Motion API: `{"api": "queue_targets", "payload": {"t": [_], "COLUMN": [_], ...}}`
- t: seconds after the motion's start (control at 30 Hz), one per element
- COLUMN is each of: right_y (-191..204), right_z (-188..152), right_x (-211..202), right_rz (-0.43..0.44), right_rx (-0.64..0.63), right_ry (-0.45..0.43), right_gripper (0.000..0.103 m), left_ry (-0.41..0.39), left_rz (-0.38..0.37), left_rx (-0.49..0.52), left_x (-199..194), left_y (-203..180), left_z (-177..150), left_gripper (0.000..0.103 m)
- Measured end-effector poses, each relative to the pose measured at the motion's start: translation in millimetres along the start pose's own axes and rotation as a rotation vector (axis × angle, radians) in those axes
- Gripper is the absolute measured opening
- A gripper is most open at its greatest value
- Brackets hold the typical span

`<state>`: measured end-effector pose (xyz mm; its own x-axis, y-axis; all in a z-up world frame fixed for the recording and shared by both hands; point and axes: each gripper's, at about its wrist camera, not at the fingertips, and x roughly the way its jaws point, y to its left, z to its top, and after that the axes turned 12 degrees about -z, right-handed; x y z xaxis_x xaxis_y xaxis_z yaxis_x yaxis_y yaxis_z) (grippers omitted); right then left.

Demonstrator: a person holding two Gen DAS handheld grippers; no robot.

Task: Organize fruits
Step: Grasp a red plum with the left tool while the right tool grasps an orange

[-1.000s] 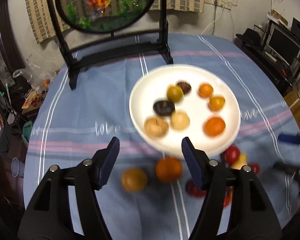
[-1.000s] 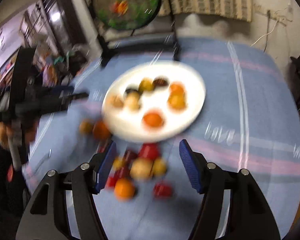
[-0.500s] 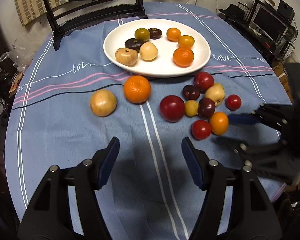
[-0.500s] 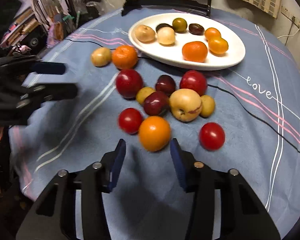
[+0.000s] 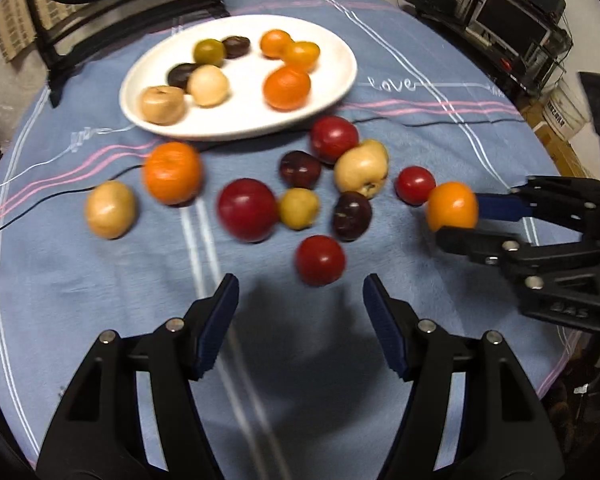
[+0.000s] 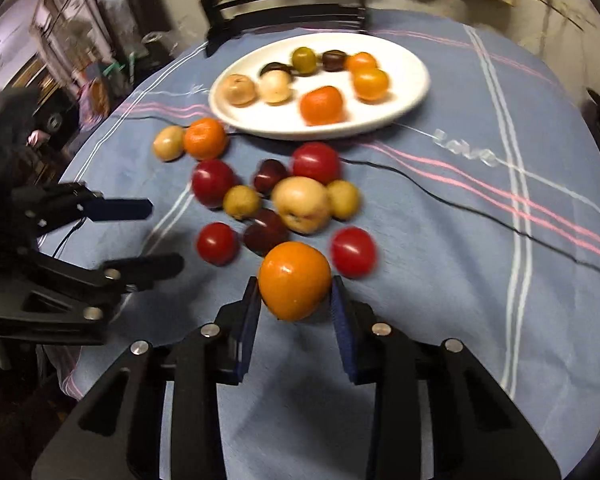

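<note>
**Fruit sort, round table, one piece in hand**

Surface: blue striped tablecloth (image 6: pixel 440 264) in a dim, cluttered room.

Near: right gripper (image 6: pixel 294 304), jaws just drawn in, pinching an orange fruit (image 6: pixel 294 280) from both sides, apparently to carry it to its kind. Left gripper (image 5: pixel 300 320), spread and empty, hangs just short of a red fruit (image 5: pixel 320 260), a likely next pick.

Middle: loose cluster of red, dark and yellow fruits (image 6: pixel 300 204), unsorted.

Far: white plate (image 6: pixel 412 92) already holding orange, pale and dark pieces; behind it a black stand (image 6: pixel 284 4).
</note>
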<state>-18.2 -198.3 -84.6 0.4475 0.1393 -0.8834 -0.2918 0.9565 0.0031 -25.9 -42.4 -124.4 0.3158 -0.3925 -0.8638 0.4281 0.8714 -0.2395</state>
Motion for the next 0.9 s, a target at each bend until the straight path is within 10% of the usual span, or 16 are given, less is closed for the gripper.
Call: {"api": "queue_targets", "payload": {"t": [0.27, 0.9], "right_y": [-17, 24], "right_z": [-17, -15], "right_x": [5, -6], "right_rz": [0.004, 0.081], "right_rx": [0.058, -0.019], "right_ry": [0.028, 0.014], "right_gripper": [0.035, 0.035], "left_ry": [0.044, -0.040], "left_rz": [-0.014, 0.055], "left_rx": [-0.038, -0.061], "left_x": [30, -20], "left_y": [-1, 11], "left_z": [13, -2], "left_gripper": [0.032, 0.031]}}
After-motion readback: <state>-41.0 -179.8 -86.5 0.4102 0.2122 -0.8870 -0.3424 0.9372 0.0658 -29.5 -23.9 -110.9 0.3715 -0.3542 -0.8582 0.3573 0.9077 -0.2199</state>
